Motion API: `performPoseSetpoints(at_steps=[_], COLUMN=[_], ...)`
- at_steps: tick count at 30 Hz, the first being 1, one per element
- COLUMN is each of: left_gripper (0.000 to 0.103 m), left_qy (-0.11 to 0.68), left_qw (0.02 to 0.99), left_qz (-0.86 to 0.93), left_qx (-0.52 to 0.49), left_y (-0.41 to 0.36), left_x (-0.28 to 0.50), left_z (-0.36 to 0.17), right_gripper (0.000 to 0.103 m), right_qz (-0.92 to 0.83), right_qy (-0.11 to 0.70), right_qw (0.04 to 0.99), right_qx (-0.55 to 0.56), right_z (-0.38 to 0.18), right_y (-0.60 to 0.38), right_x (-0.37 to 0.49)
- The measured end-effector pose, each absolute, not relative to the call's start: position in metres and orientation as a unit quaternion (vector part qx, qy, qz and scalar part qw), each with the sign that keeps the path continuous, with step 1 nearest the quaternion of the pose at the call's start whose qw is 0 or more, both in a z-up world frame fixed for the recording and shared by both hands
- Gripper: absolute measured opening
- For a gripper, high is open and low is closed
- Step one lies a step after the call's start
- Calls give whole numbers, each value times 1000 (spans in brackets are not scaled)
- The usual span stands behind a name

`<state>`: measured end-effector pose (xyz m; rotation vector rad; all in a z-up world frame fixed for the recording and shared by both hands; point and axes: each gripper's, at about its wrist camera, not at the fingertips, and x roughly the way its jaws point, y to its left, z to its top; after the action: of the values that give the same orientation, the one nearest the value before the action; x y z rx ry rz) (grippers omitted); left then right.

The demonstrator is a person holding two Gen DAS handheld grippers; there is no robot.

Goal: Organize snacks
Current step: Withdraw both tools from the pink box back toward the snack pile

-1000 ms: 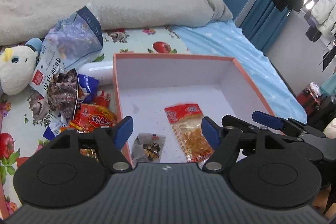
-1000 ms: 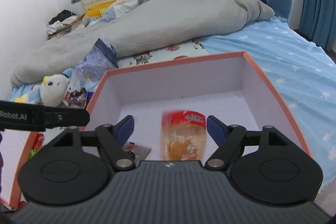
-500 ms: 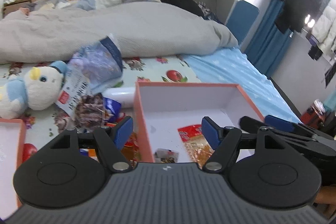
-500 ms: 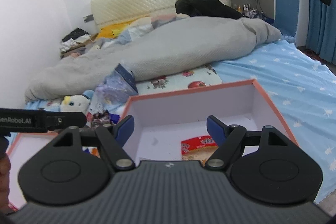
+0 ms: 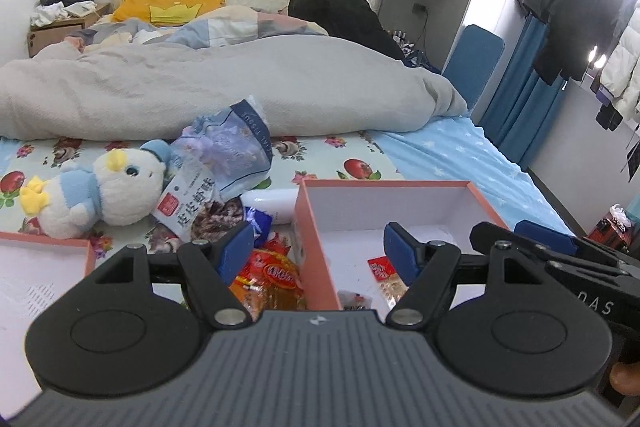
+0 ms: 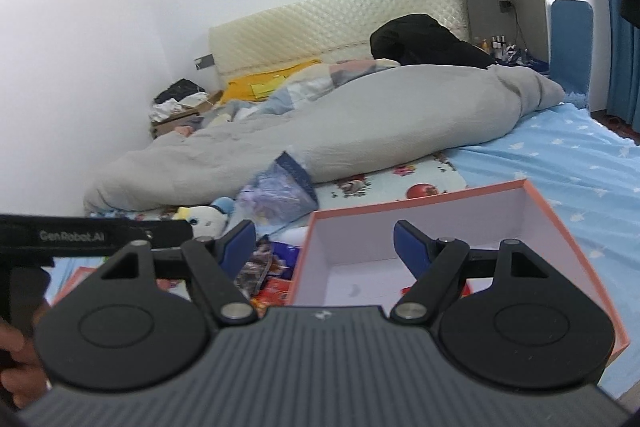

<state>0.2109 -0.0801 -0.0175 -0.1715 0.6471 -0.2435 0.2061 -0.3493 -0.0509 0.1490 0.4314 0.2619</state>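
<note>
An orange-rimmed white box (image 5: pixel 384 183) (image 6: pixel 552 211) sits on the bed. Inside lie a red-and-clear snack packet (image 5: pixel 382 269) and a small dark packet (image 5: pixel 354 299). Left of the box is a pile of snacks: red packets (image 5: pixel 276 273) (image 6: pixel 276 289), a dark packet (image 5: pixel 214 217) and a large bluish bag (image 5: pixel 232 147) (image 6: pixel 280 195). My left gripper (image 5: pixel 318 255) is open and empty, raised above the box's left wall. My right gripper (image 6: pixel 324 247) is open and empty, raised above the box; it also shows in the left wrist view (image 5: pixel 548 243).
A plush penguin (image 5: pixel 100 191) (image 6: pixel 208 217) lies left of the snacks. A second orange-rimmed box (image 5: pixel 44 267) is at the near left. A grey duvet (image 5: pixel 200 95) covers the back of the bed. A white bottle (image 5: pixel 268 203) lies by the box.
Both grippers have pulled back and lifted away from the box, so it looks smaller and lower. Both stay open and empty. The snack packets in the box have not moved.
</note>
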Motion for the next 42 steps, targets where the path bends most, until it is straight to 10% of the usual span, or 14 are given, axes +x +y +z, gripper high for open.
performPoseSetpoints(at_steps=[42], left_gripper=[76], left_qy=[406], left_qw=[895], left_qz=[-80], left_qx=[-169], left_y=[28], left_x=[116], left_z=[-115], right_gripper=[78], right_qz=[124], right_qy=[315], right_qw=[940], right_qx=[47], right_z=[-124], right_y=[-266], right_x=[118])
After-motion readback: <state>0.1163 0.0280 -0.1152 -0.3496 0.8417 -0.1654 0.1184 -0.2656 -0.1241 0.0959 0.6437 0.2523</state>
